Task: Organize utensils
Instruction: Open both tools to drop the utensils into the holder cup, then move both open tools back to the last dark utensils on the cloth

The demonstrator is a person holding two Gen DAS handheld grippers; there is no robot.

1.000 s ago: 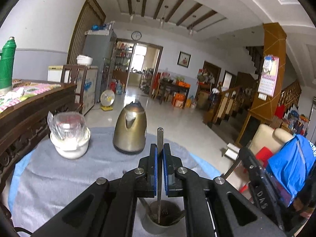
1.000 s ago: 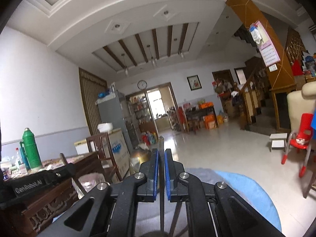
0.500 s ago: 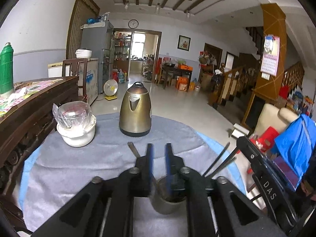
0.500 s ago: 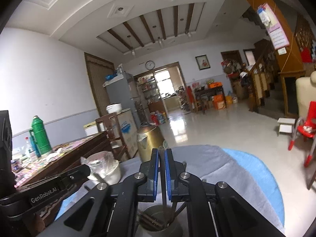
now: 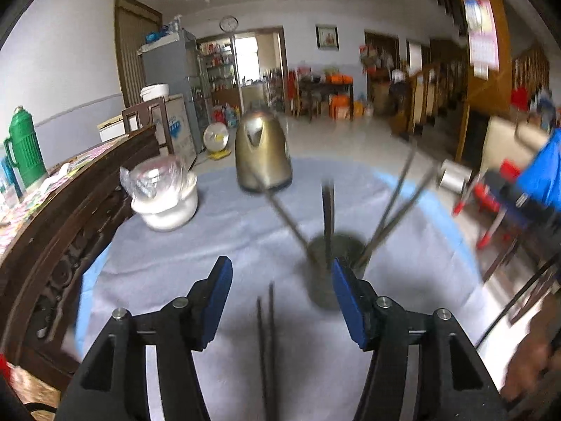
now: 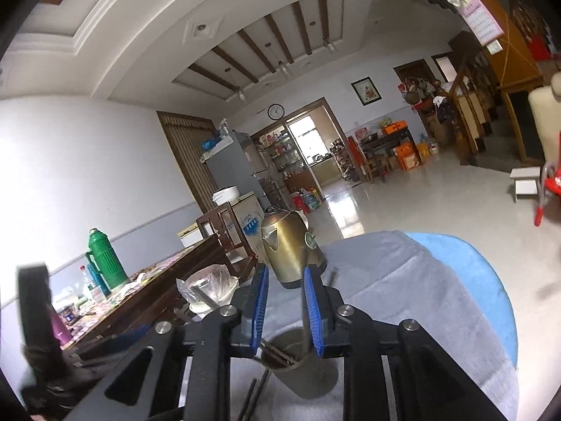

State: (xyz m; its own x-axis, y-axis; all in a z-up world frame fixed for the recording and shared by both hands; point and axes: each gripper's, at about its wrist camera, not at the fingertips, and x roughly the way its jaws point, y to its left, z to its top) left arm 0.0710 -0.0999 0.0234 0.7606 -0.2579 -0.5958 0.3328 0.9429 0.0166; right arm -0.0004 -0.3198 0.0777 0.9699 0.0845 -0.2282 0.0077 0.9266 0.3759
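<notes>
In the left wrist view a dull metal cup (image 5: 328,273) stands on the grey cloth with several dark chopsticks (image 5: 392,203) fanned out of it. My left gripper (image 5: 282,287) hangs just short of the cup, its jaws opening wide, with nothing pressed between them. Two loose chopsticks (image 5: 265,336) lie on the cloth below the gap. In the right wrist view my right gripper (image 6: 285,310) hovers over the same cup (image 6: 305,368), jaws opening a little. A chopstick (image 6: 306,322) stands in the cup against the right pad, not pinched.
A brass kettle (image 5: 263,154) and a white bowl with a plastic-wrapped lid (image 5: 164,200) stand further back on the cloth-covered table (image 5: 182,256). A dark wooden sideboard (image 5: 70,210) runs along the left. A person's hand (image 5: 526,365) shows at lower right.
Both grippers were shut on a chopstick above the cup; both have let go. The left opened wide and dropped back toward the cloth. The right sank toward the cup and parted slightly.
</notes>
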